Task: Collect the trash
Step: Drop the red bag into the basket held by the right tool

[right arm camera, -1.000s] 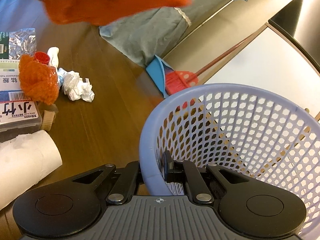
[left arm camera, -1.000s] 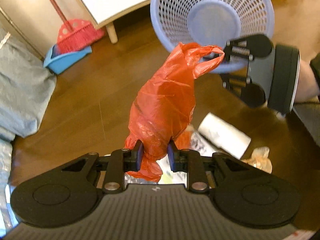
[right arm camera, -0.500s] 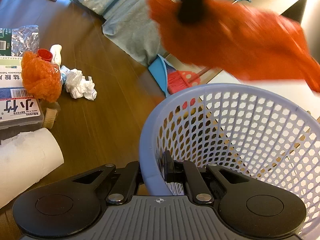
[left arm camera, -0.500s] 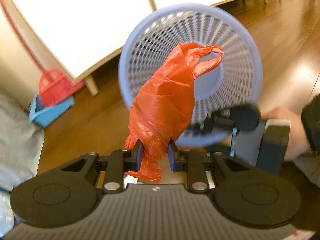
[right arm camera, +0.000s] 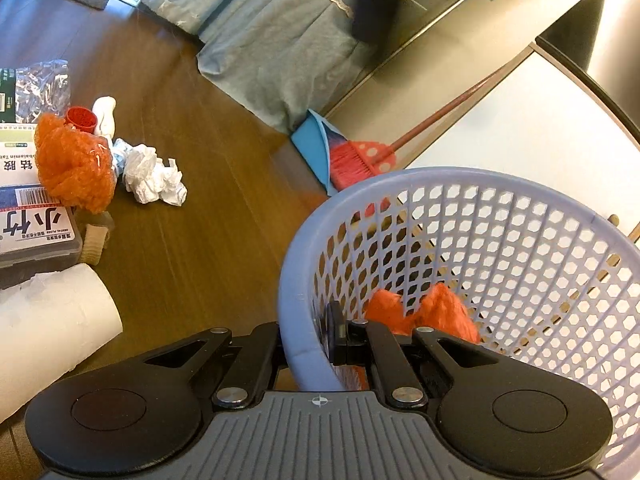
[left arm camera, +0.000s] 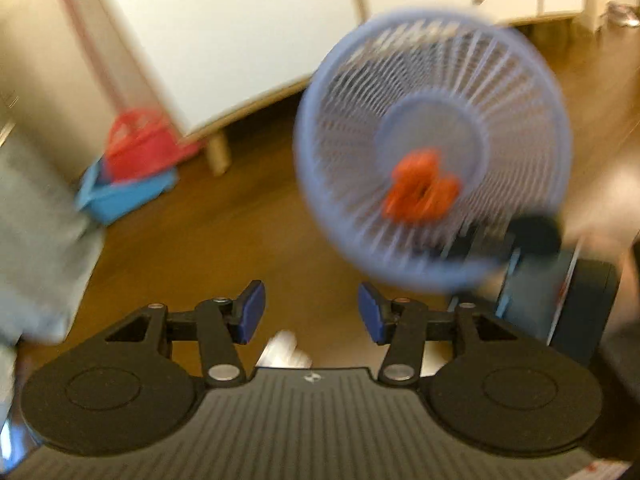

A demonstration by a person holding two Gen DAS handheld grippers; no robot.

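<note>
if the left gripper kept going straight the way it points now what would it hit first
Probably the bare wooden floor. The left gripper is open with nothing between its pads, and the lavender basket with the orange bag lies off to its right; blur leaves depth unclear.

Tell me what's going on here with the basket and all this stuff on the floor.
A person is collecting trash with two handheld grippers. The right gripper is clamped on the rim of a lavender basket. The left gripper has just been opening, nothing is between its jaws, and an orange plastic bag now lies in the basket. Crumpled paper and an orange net lie on the floor.
</note>
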